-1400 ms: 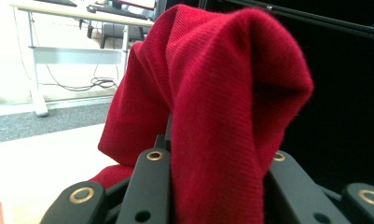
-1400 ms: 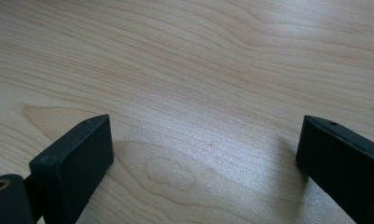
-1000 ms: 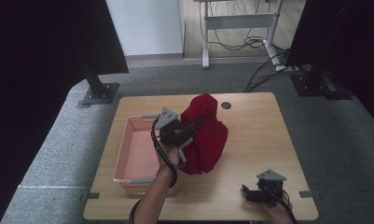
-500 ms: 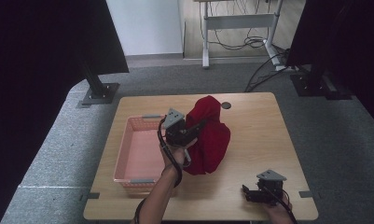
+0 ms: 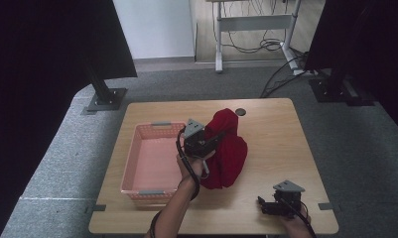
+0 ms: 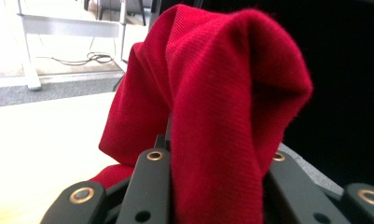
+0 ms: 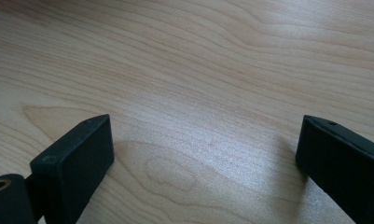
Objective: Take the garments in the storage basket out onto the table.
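Red cloth (image 5: pixel 226 148) hangs pinched in left claw (image 5: pixel 217 137) (beside pink basket (image 5: pixel 152 163)); right claw (image 5: pixel 260 204) gapes wide.

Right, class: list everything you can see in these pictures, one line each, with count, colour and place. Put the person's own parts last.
Table: one, light wood, centre of the grey carpet.
Basket: one, pink, left part of the table.
Cloth: one, red, lifted beside the basket's right edge, lower end on the table.
Desk frame: one, grey, beyond the table, cables under it.
Left tongs: one, black, shut on the cloth.
Right tongs: one, black, open, near right corner of the table.
Forearm: one, entering from the bottom.
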A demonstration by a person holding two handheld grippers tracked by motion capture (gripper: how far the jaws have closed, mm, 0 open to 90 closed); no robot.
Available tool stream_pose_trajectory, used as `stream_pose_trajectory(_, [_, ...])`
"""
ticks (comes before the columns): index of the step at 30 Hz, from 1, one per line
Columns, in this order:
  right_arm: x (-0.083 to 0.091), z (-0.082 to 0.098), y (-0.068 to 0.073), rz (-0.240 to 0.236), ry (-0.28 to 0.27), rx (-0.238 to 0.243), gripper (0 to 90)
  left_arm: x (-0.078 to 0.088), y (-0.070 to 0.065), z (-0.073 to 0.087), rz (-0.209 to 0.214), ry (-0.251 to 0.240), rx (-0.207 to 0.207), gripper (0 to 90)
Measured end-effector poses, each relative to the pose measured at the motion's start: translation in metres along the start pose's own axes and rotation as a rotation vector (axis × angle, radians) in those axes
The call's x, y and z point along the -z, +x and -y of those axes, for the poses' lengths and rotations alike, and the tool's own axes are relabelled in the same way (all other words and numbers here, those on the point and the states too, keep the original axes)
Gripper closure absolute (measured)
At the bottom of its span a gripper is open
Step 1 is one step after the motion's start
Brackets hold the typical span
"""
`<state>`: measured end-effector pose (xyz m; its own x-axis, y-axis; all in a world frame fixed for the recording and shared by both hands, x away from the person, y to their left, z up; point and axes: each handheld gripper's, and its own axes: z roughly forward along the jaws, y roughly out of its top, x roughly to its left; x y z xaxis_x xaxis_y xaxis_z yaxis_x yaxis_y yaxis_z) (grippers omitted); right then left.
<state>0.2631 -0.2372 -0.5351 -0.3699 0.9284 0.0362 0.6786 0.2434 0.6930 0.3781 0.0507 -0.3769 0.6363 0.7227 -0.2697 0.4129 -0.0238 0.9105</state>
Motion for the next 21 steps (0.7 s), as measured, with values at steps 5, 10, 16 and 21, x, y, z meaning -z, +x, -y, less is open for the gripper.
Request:
stream_pose_trajectory(5, [0.0, 0.0, 0.0, 0.0, 0.0, 0.0, 4.3, -0.008, -0.001, 0.007, 0.005, 0.018, 0.012, 73.8])
stream_pose_trajectory(10, [0.001, 0.0, 0.0, 0.0, 0.0, 0.001, 4.3, -0.016, -0.002, 0.015, 0.01, 0.036, 0.024, 73.8])
stream_pose_trajectory(16, [0.0, 0.001, 0.0, 0.0, -0.002, 0.0, 4.3, -0.027, -0.003, 0.027, 0.011, 0.066, 0.028, 73.6])
stream_pose_trajectory(21, [0.0, 0.001, 0.0, 0.0, -0.002, 0.001, 4.3, -0.035, -0.003, 0.035, 0.012, 0.093, 0.03, 73.6])
